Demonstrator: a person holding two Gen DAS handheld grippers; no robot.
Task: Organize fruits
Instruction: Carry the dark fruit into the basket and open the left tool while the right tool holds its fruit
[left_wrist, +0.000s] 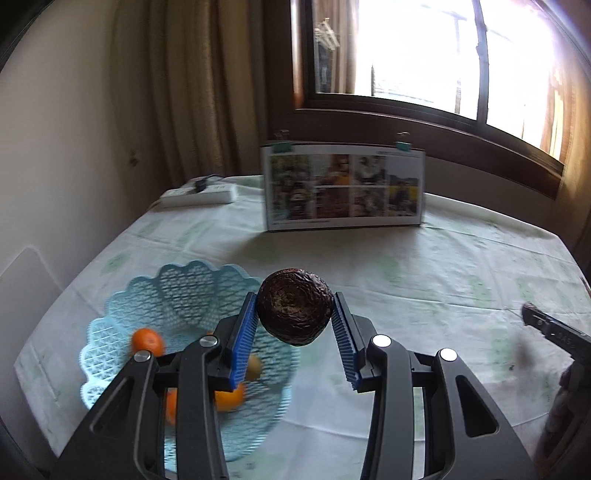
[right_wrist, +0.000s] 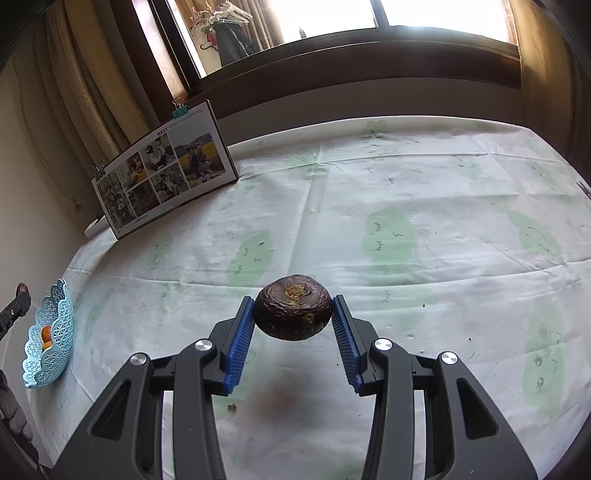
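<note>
In the left wrist view, my left gripper (left_wrist: 295, 295) is shut on a dark, wrinkled round fruit (left_wrist: 294, 307) between its blue pads, held in the air over the right side of a light blue lattice basket (left_wrist: 192, 288). The basket holds mandarins (left_wrist: 147, 340) and a small yellowish fruit (left_wrist: 254, 366). In the right wrist view, my right gripper (right_wrist: 292, 300) is shut on a second dark, wrinkled fruit (right_wrist: 291, 312), lifted above the tablecloth. The basket (right_wrist: 51, 339) stands far to its left. The right gripper's tip (left_wrist: 546, 325) shows at the left view's right edge.
A clipped photo board (left_wrist: 343, 188) stands at the back of the table, and a white power strip (left_wrist: 199, 194) lies at the back left. A brown stain (right_wrist: 284, 402) marks the green-patterned tablecloth (right_wrist: 406, 206). Wall and curtain close the left side; a window lies behind.
</note>
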